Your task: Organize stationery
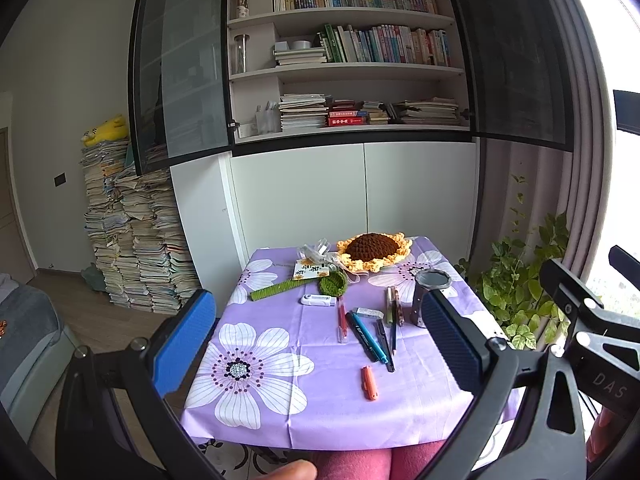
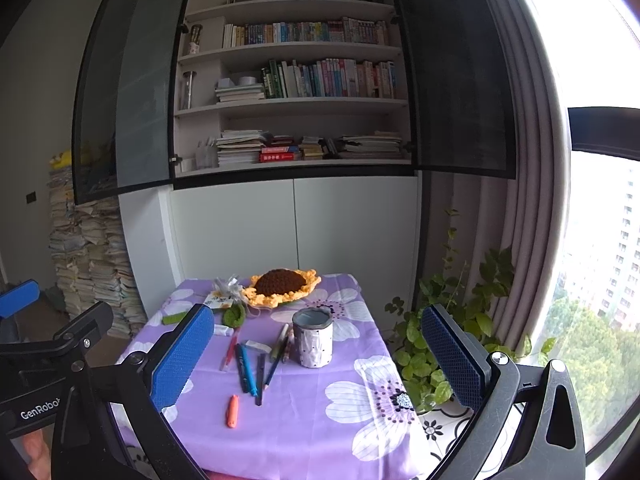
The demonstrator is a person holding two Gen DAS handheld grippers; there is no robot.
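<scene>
Left wrist view: the left tongs (image 1: 316, 344) are hanging above the near edge of a small bench (image 1: 420, 408) draped in a purple flowered cloth, their blue pads spread wide and gripping nothing. A grey pen cup (image 1: 430, 296) is standing upright on the bench. Just left of the cup, several pens (image 1: 370, 336) are lying loose side by side. A white eraser (image 1: 318, 300) is lying further left of the cup, and an orange cutter (image 1: 369, 383) is lying nearer the camera than the pens. Behind the cup, a crocheted sunflower (image 1: 374, 251) is resting at the far edge.

Right wrist view: the right tongs (image 2: 318, 354) are hovering wide apart and empty. The pen cup (image 2: 312, 337) is showing between the pads, with the pens (image 2: 250, 368) just to its left and the orange cutter (image 2: 232, 411) nearer. A leafy plant (image 2: 436, 344) is growing right of the cup, beyond the bench.
</scene>
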